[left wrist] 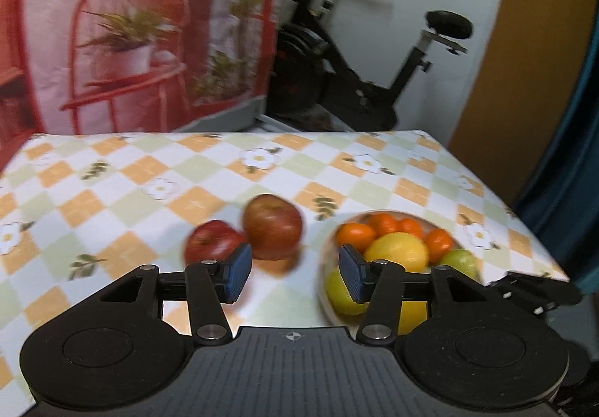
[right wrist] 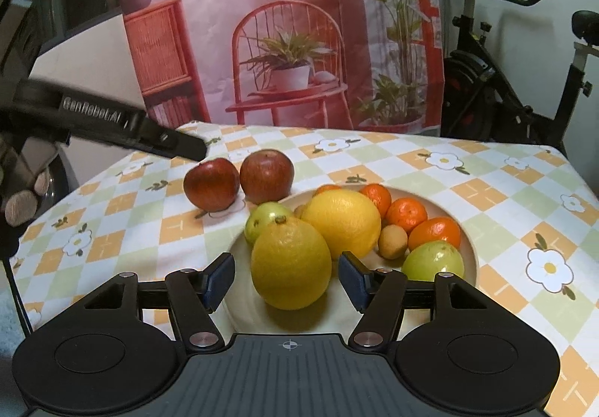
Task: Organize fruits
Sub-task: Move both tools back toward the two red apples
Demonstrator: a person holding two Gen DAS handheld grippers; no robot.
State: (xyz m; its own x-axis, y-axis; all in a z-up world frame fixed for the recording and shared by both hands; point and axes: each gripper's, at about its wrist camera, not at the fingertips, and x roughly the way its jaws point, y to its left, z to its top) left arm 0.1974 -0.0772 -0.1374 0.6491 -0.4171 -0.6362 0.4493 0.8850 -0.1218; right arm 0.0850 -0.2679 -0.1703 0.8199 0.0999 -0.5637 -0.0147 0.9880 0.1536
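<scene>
Checked cloth with daisies covers the table [right wrist: 486, 192], a printed backdrop hangs behind it, and an exercise bike [left wrist: 355, 53] stands off to one side. What the next move turns on is the near lemon [right wrist: 290, 263]: it sits straight ahead of the right gripper [right wrist: 286, 278], between its two pads, stem end up, roundish with no strong long axis. Those jaws stand partly apart and clear of the peel on both sides, so nothing is held. The left gripper [left wrist: 295, 274] is likewise part open and empty, over bare cloth between the two apples [left wrist: 271, 226] and the bowl [right wrist: 473, 248]; the right hand is plainly the nearer one to the lemon. The apples lie side by side on the cloth, touching or nearly so, just outside the bowl's far left rim. Inside the bowl are two lemons, three or four mandarins [right wrist: 406, 212] along the far side, two green fruits [right wrist: 434, 261] and one small brownish fruit [right wrist: 392, 241] among them.
</scene>
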